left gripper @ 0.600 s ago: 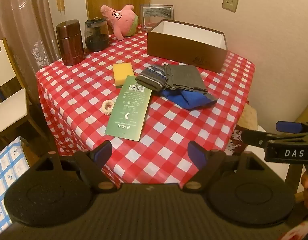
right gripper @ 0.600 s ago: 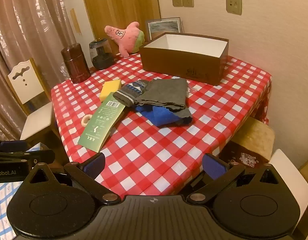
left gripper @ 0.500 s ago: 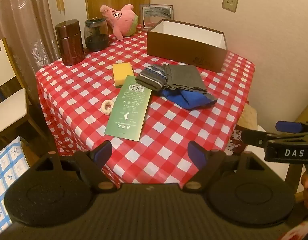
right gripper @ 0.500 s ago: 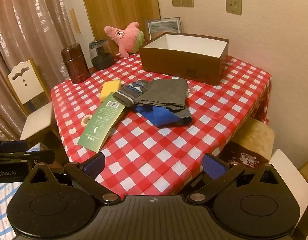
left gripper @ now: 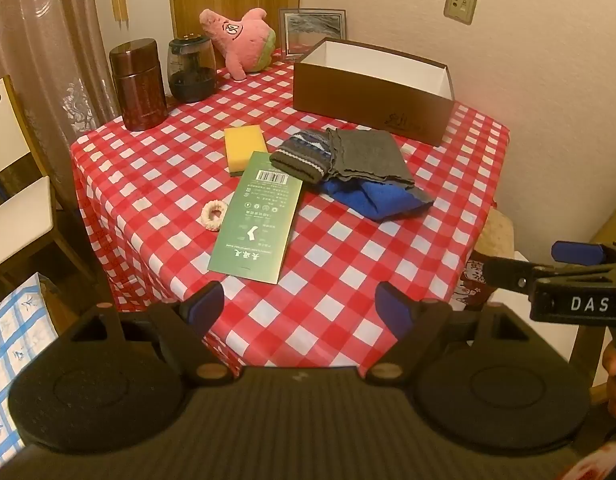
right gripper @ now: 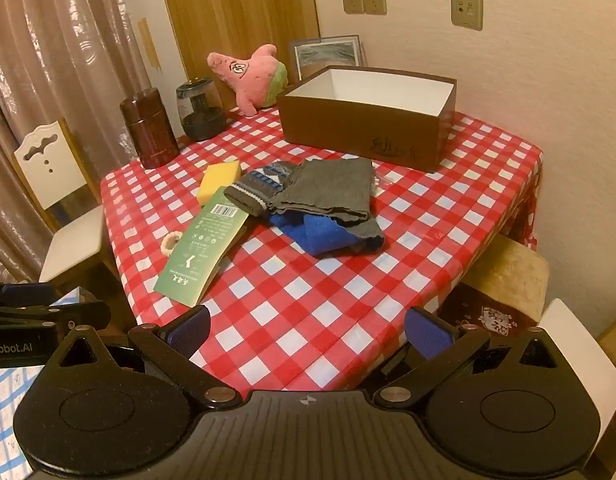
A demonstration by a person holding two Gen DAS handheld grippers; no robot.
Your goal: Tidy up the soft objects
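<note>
We are holding the left hand-held gripper (left gripper: 298, 306) over the near edge of the surface (left gripper: 348, 280), its blue-padded jaws standing wide apart with nothing between them. The right hand-held gripper (right gripper: 308, 330) is hanging the same way, tilted down toward the checked cloth, jaws fully spread and gripping nothing. From the left wrist view we are seeing the right one out at the right edge, and from the right wrist view the left one is showing at the lower left.

The soft things are lying together near the middle of the surface, well apart from both grippers. A grey cloth (left gripper: 366, 156) is lying on top of a blue cloth (left gripper: 382, 200), and a striped knit sock (left gripper: 302, 156) is touching the grey cloth's left side. The sock's cuff is overlapping the top of a green card package (left gripper: 258, 216), which is lying flat toward us. A yellow sponge (left gripper: 244, 146) is sitting just beyond the package, and a small cream hair tie (left gripper: 213, 216) is lying just to its left.

Behind the pile an open brown box (left gripper: 368, 108) is standing with its white inside showing. A pink plush star (left gripper: 240, 42) is leaning at the far corner beside a dark glass jar (left gripper: 191, 70) and a brown canister (left gripper: 138, 84).
</note>
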